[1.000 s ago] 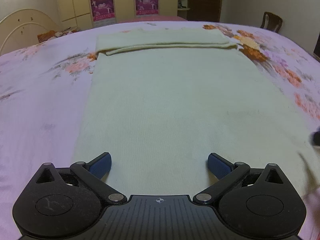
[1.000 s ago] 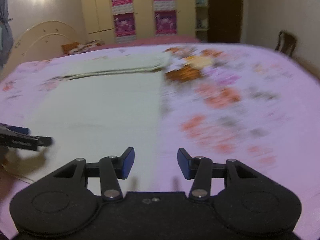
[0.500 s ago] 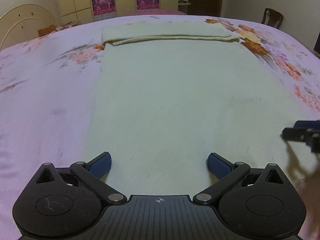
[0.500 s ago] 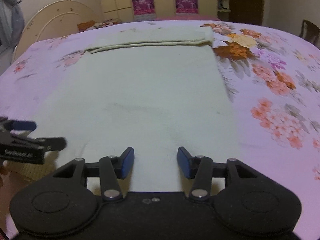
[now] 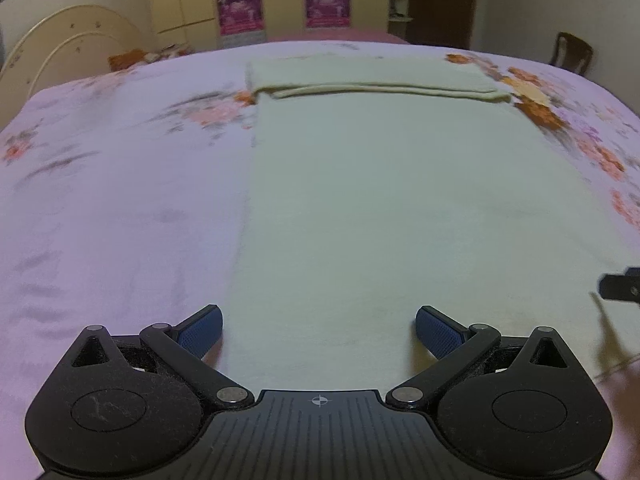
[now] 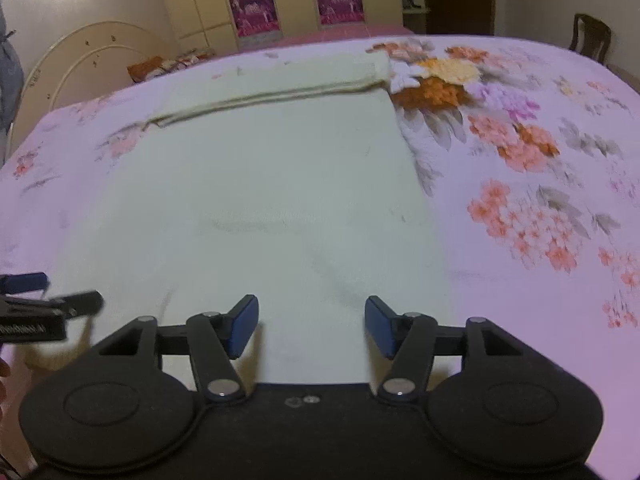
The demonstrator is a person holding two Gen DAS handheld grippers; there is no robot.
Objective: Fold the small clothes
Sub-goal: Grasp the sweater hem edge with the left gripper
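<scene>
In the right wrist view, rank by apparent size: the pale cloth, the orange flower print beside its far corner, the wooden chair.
1. pale cloth
2. orange flower print
3. wooden chair, though it stands farthest away, so only apparent size.

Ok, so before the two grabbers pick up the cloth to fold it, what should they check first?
1. Left gripper open: ok, fingers spread wide.
2. Right gripper open: ok, fingers apart, though narrower than the left.
3. Both grippers empty: ok, nothing between either pair of fingers.
4. Cream cloth lying flat on the floral bedsheet: ok, smooth, with its far end already folded over.
5. Left gripper lined up with the cloth's near left corner: cannot tell, its left finger sits about at the cloth's left edge, but the near edge is hidden under the gripper.
6. Right gripper at the near right corner: cannot tell, the near edge is hidden there too.
</scene>
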